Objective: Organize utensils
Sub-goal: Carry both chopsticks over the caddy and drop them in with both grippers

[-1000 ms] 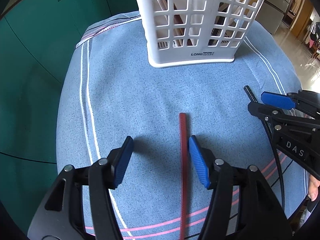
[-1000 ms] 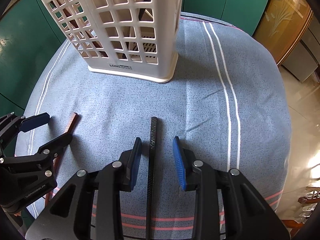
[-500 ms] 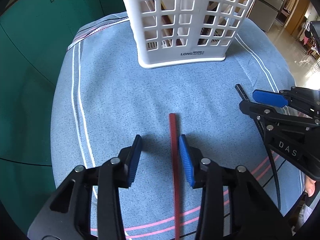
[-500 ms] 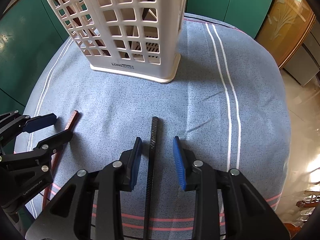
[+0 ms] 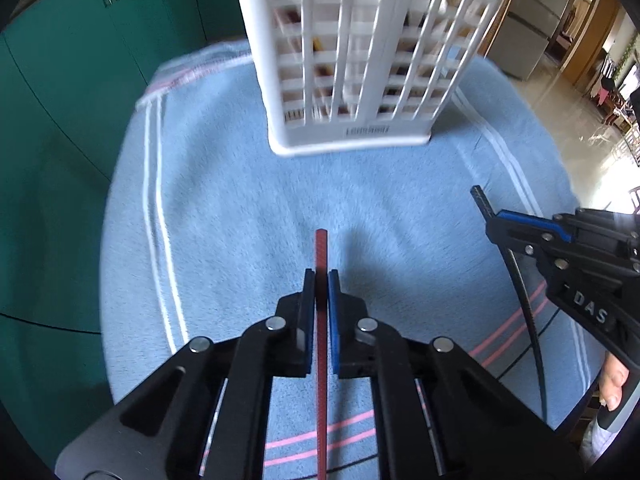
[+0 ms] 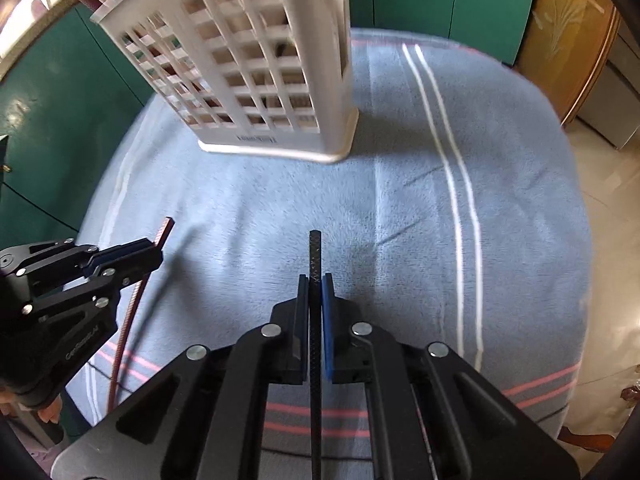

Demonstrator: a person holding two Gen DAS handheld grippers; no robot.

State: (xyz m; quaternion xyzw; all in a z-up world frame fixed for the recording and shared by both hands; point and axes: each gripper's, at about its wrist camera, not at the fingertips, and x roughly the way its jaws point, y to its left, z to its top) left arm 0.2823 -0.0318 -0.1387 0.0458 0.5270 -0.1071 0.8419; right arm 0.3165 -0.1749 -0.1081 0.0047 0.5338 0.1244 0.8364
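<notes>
My left gripper (image 5: 321, 280) is shut on a red chopstick (image 5: 321, 252) and holds it above the blue cloth; its tip points toward the white slotted utensil basket (image 5: 360, 60). My right gripper (image 6: 315, 283) is shut on a black chopstick (image 6: 314, 252), also lifted, tip toward the basket (image 6: 256, 64). Each gripper shows in the other's view: the right one (image 5: 516, 224) with the black stick at right, the left one (image 6: 132, 250) with the red stick (image 6: 165, 232) at left. The basket holds several utensils, seen through its slots.
The blue striped cloth (image 5: 224, 200) covers a rounded table. Green cabinet doors (image 5: 60, 80) stand behind and to the left. Tiled floor (image 5: 560, 92) lies beyond the table's right edge. A hand (image 5: 614, 384) holds the right gripper's handle.
Both grippers have shut on their chopsticks and lifted them off the cloth. The views have risen and tilted, so the basket looks farther and blurred.
</notes>
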